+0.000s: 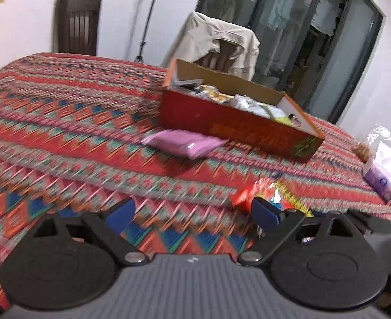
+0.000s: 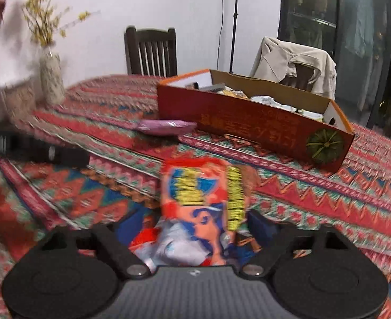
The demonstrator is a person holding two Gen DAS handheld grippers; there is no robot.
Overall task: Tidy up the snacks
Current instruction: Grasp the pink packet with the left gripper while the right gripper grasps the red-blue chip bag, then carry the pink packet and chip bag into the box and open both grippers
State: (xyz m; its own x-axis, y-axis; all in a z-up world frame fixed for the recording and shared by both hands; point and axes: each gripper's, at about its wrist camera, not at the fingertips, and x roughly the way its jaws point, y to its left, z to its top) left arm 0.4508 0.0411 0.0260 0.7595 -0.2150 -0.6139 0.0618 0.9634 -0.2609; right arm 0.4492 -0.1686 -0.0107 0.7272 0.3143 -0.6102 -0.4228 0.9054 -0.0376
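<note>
Being held between the fingers of the right gripper (image 2: pixel 195 226) is an orange snack packet (image 2: pixel 203 199), its long axis running forward along the fingers, far end pointing toward the red cardboard box (image 2: pixel 248 125). Jaws are being kept narrow on the packet's near end; frames are blurred, so exact pad contact cannot be told. The box is lying ahead and slightly right of the packet, long side facing the gripper, already partly filled with other snacks. A pink snack packet (image 1: pixel 182 143) is being left flat on the patterned tablecloth (image 1: pixel 62 122), just beside the box's near left corner, possibly touching it. The left gripper (image 1: pixel 192 212) is being held wide with nothing between its fingers, above the cloth; the pink packet is lying straight ahead of it, nearer to it than to the right gripper. A tissue pack (image 1: pixel 384 170) is sitting at the table's right edge.
</note>
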